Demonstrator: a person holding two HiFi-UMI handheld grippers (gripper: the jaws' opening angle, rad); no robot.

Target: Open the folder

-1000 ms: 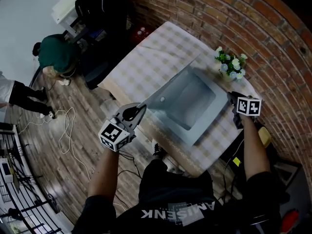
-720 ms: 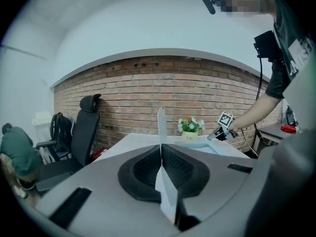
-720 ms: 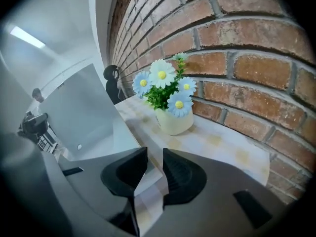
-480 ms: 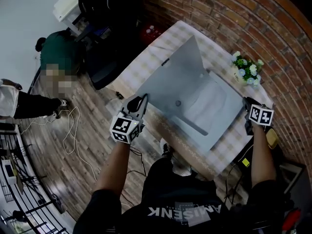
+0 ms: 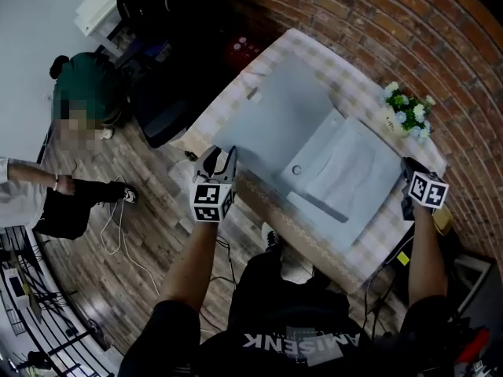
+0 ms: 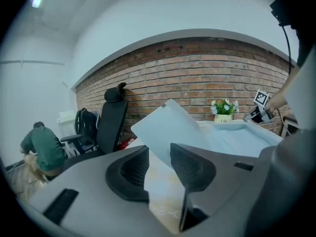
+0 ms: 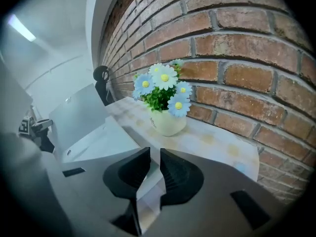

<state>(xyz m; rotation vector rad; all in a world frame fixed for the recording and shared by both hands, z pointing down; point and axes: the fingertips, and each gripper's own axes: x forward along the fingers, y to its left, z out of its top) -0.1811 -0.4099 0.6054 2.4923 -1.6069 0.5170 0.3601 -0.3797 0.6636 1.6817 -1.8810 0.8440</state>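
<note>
The grey folder [image 5: 346, 171] lies open on the checked table [image 5: 314, 242], with its cover [image 5: 283, 108] swung over to the left. My left gripper [image 5: 220, 154] is at the table's left edge, by the cover's near corner. In the left gripper view its jaws [image 6: 159, 154] have just been opening. The cover [image 6: 173, 130] slopes up beyond them and neither pad presses on it. My right gripper [image 5: 409, 170] is at the folder's right corner. Its jaws [image 7: 154, 157] have been closing to a narrow gap, where only pale cloth shows.
A small pot of flowers [image 5: 405, 112] stands against the brick wall [image 7: 237, 48] behind the folder. A black office chair [image 5: 157, 108] is left of the table. A person in a green top [image 5: 86, 93] crouches on the wooden floor, and cables [image 5: 118, 226] trail there.
The cover swung from half raised over to the left until it lay open. My left gripper moved down and left with it, then let go. The right gripper stayed by the folder's right corner.
</note>
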